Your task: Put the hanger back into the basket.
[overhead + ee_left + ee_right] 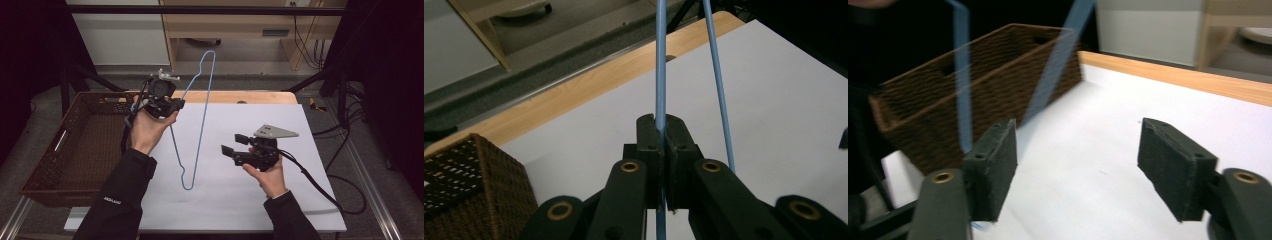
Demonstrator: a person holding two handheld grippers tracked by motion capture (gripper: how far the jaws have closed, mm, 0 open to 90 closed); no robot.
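A thin blue wire hanger (201,117) stands lifted above the white table top, its hook end high at the back and its lower corner near the table's front. My left gripper (172,105) is shut on one of its wires, which runs up between the closed jaws in the left gripper view as the blue wire hanger (660,65). My right gripper (234,143) is held to the right of the hanger, open, with nothing between its pads (993,167). Blurred blue wires (964,80) cross the right gripper view beyond the left pad.
A brown wicker basket (80,145) sits at the table's left edge, also seen as the wicker basket (948,100). The white sheet (250,190) covers the wooden table (240,96). Black cables (325,195) trail off the right side. A cabinet stands behind.
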